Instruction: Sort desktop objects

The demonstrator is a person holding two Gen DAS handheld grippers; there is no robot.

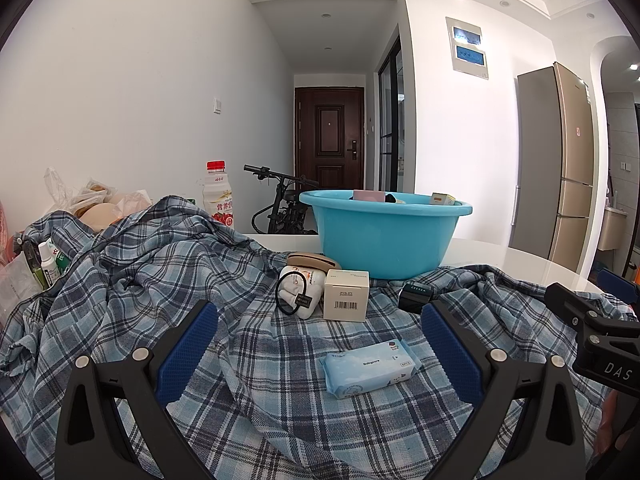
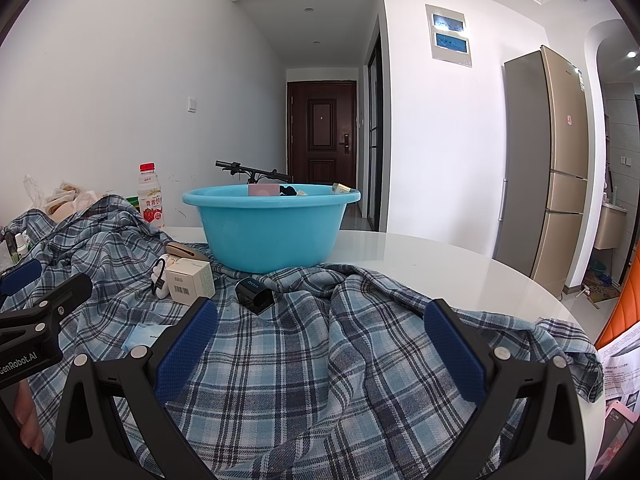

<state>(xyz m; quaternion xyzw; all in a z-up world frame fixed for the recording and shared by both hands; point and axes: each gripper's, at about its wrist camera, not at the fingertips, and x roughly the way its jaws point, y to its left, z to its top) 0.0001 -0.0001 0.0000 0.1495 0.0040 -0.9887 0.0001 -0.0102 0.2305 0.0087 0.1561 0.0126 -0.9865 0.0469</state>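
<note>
A blue plaid shirt (image 1: 168,280) covers the white table. On it lie a pale blue wipes pack (image 1: 370,368), a white barcode box (image 1: 346,295), a white item with a black hair tie (image 1: 298,294), a tan case (image 1: 314,261) and a small black box (image 1: 415,297). A blue basin (image 1: 384,236) behind them holds several items. My left gripper (image 1: 320,344) is open and empty, just short of the wipes pack. My right gripper (image 2: 320,344) is open and empty over the shirt (image 2: 320,360), near the black box (image 2: 254,290) and the basin (image 2: 272,228).
A red-capped drink bottle (image 1: 218,196) stands at the back left, by plastic bags and small bottles (image 1: 48,264). The bare white table (image 2: 440,268) runs to the right. Papers (image 2: 620,360) lie off its right edge. A fridge and a bicycle stand behind.
</note>
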